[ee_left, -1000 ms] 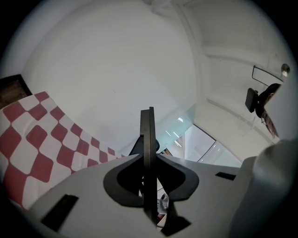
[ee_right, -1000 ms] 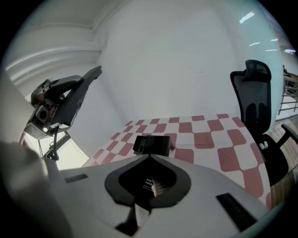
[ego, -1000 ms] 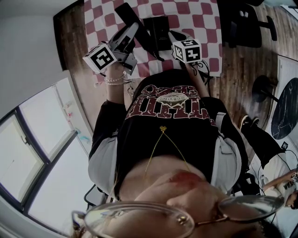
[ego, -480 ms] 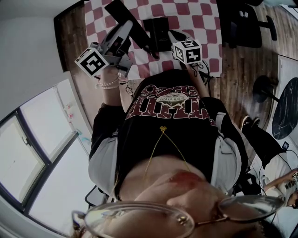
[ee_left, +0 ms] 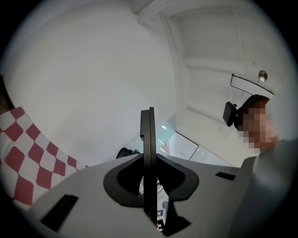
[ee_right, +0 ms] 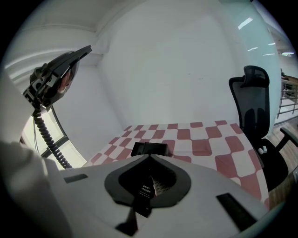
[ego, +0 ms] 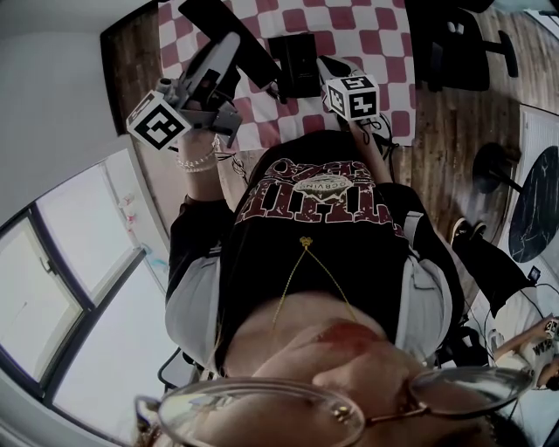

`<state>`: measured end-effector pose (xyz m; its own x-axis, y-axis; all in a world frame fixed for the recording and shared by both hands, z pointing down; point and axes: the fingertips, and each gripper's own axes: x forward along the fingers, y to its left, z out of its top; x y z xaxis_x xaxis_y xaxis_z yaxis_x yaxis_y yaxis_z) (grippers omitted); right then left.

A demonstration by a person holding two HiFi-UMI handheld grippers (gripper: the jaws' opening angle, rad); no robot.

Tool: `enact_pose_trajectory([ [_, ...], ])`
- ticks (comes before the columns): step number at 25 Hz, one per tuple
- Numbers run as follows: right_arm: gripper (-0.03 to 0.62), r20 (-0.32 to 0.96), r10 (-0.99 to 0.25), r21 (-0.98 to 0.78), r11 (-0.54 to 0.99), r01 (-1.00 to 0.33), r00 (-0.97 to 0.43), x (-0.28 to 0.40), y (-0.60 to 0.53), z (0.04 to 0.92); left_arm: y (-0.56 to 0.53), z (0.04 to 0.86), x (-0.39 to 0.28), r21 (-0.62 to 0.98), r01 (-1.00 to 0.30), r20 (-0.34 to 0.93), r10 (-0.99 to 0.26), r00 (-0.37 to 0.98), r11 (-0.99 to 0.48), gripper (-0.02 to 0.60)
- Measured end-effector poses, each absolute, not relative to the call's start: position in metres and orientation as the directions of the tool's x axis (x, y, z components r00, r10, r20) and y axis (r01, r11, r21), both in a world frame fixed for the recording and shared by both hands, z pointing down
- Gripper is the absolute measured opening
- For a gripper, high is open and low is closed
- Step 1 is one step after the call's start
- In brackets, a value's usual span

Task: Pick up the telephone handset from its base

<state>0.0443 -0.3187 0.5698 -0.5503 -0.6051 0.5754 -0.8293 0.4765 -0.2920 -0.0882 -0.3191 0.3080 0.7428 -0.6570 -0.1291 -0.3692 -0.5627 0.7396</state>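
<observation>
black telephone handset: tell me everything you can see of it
The black telephone handset is a long, slim bar that looks like matte plastic. It is off its black base and held tilted in the air above the red-and-white checked cloth. The left gripper is shut across its middle. A black coiled cord hangs from one end.

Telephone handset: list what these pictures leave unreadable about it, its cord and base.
Telephone handset: middle hidden by the left gripper, head view.
Coiled cord: lower end behind the right gripper's body, right gripper view.
Base: keys too small, head view; mostly hidden below the gripper body, right gripper view.
</observation>
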Motion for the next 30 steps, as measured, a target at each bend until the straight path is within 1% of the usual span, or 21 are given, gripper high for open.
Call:
enact_pose_trajectory([
  [10,0.02,0.553,-0.627,-0.29,0.472,-0.832,-0.549,0.047,-0.322,0.56,-0.312,0.293,-0.086,0.734,-0.334,-0.181,-0.643,0.744,-0.592,0.081],
  [30,0.018,0.564,-0.617,-0.28,0.483,-0.83,-0.549,0.048,-0.316,0.557,-0.307,0.298,-0.078,0.727,-0.342,-0.167,-0.637,0.753,-0.595,0.081],
])
